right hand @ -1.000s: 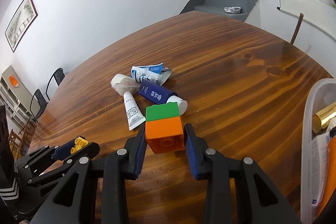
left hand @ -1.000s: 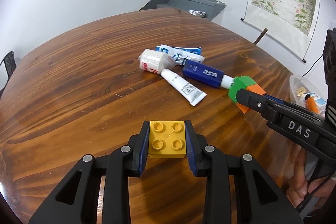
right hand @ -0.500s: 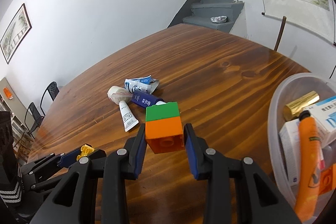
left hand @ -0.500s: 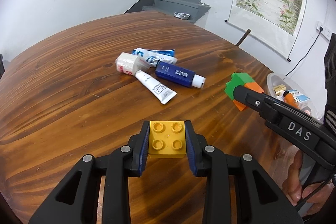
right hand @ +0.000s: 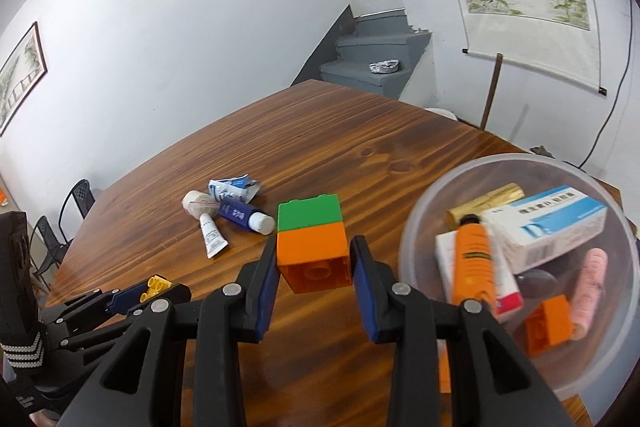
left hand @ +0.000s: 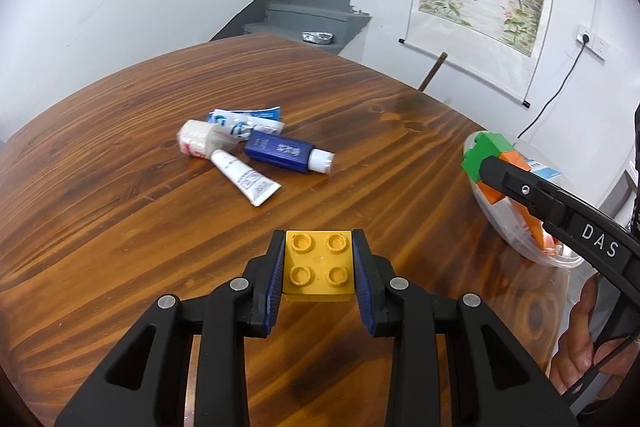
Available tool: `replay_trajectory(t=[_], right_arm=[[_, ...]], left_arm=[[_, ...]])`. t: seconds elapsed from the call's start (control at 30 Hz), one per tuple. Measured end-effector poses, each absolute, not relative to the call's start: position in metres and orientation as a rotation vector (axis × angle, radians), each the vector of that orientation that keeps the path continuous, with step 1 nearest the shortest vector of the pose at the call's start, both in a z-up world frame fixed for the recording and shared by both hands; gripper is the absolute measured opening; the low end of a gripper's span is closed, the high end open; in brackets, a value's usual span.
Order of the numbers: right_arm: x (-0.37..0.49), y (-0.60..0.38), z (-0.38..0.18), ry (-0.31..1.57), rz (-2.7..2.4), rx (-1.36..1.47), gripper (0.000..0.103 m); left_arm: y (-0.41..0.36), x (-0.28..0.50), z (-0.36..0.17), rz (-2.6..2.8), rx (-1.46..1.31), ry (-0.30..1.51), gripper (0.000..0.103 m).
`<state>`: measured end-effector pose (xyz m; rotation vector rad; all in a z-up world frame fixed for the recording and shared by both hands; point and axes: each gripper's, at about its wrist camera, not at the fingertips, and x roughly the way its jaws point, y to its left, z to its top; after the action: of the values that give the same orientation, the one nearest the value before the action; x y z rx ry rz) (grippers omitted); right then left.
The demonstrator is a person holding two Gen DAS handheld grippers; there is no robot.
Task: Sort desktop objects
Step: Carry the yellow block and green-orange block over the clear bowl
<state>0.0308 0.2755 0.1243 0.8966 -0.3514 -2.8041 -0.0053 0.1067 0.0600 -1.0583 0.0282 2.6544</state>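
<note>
My left gripper (left hand: pixel 319 263) is shut on a yellow four-stud brick (left hand: pixel 318 267), held above the wooden table (left hand: pixel 120 187). My right gripper (right hand: pixel 313 259) is shut on a stacked green-and-orange brick (right hand: pixel 312 243), hanging just left of a clear plastic bowl (right hand: pixel 424 203). In the left wrist view that stack (left hand: pixel 486 157) sits over the bowl's (left hand: pixel 520 247) near rim. A loose heap lies mid-table: a blue bottle (left hand: pixel 286 151), a white tube (left hand: pixel 245 177), a gauze roll (left hand: pixel 194 139) and a crumpled blue-white packet (left hand: pixel 248 119).
The bowl holds an orange tube (right hand: pixel 472 259), a blue-white box (right hand: pixel 556 223), a gold tube (right hand: pixel 486 201), a pink item (right hand: pixel 588 287) and an orange brick (right hand: pixel 548 323). A person's hand (left hand: pixel 580 355) grips the right tool. Chairs (right hand: pixel 80 195) stand beyond the table's left edge.
Both grippers have travelled right with their bricks. The bowl has come fully into the right wrist view, and the heap of tubes has slid left and farther off.
</note>
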Motion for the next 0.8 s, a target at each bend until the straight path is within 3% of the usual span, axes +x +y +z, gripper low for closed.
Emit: replay_trajectory(t=[0.8], right_arm=[[0.054,0.396,0.111,-0.546,-3.007,0.922,0.038]], left_arm=[[0.199,-0.006,0.077,2.530,-1.018,0.055,0.034]])
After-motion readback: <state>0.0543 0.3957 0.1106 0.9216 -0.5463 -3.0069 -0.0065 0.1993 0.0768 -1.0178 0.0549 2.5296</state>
